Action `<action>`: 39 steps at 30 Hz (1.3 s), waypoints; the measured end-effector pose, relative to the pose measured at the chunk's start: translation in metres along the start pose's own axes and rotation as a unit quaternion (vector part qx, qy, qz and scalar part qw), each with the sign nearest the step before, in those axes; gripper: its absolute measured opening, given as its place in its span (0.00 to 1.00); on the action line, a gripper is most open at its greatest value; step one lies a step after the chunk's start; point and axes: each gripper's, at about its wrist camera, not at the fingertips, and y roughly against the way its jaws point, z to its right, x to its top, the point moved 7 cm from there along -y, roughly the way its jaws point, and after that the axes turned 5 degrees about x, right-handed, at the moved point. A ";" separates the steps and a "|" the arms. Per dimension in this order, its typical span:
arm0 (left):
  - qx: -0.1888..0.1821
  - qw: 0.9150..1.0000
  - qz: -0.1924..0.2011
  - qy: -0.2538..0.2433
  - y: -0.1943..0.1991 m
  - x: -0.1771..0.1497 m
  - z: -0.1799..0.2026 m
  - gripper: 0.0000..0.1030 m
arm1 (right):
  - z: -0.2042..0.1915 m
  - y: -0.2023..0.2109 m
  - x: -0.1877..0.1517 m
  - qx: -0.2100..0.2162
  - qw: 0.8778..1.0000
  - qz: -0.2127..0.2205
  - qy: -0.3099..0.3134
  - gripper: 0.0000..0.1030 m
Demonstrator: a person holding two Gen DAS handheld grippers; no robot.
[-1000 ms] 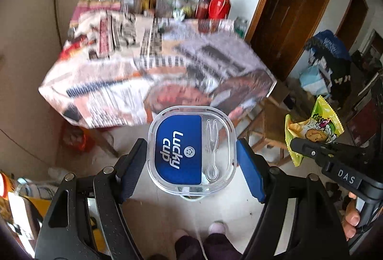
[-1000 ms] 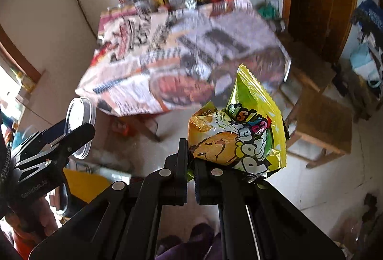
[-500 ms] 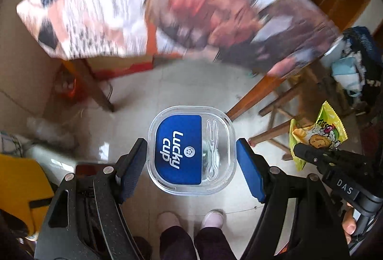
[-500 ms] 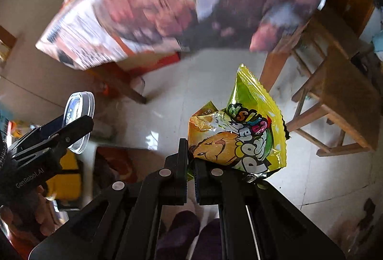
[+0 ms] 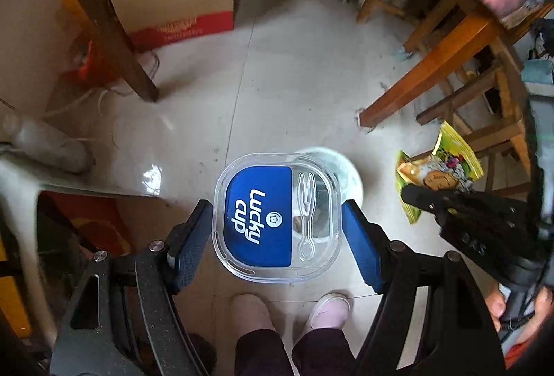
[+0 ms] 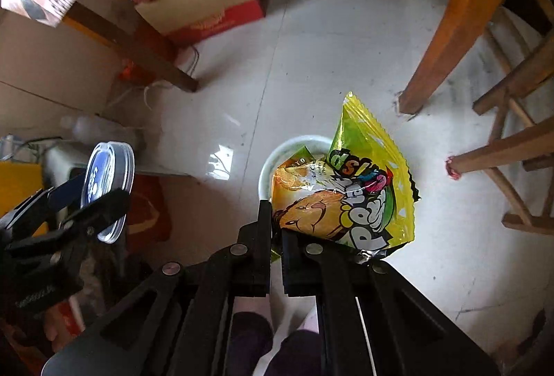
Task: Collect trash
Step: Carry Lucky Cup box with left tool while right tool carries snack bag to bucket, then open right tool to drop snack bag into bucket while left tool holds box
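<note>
Under the grippers is a pale tiled floor [image 5: 294, 71]. A white bin [image 6: 294, 147] stands on it, right below the things being held. Brown table legs [image 5: 114, 40] stand to the left and orange-brown stools [image 5: 439, 61] to the right, well apart from the bin. A cardboard box [image 5: 180, 5] with a red band sits farther back under the table. The person's two feet in pale shoes [image 5: 329, 308] stand just near the bin. Nothing lies between the held things and the bin.

The left gripper [image 5: 277, 230] has its blue pads [image 5: 360, 248] wide apart, one pressed on each side of a clear cup [image 5: 277, 216]. The cup has a square lid with round corners, a blue label saying "Lucky cup", and a clear little fork set in the lid.

The right gripper [image 6: 275, 230] is squeezed tight on the bottom corner of a snack bag [image 6: 349, 189]. The bag is shiny yellow-green with bright cartoon letters, crinkled, and it hangs over the bin's rim.
</note>
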 end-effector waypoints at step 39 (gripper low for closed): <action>0.029 0.999 -0.023 0.028 -0.048 -0.013 -0.017 0.72 | 0.035 -0.091 -0.005 0.013 0.998 -0.061 -0.003 0.20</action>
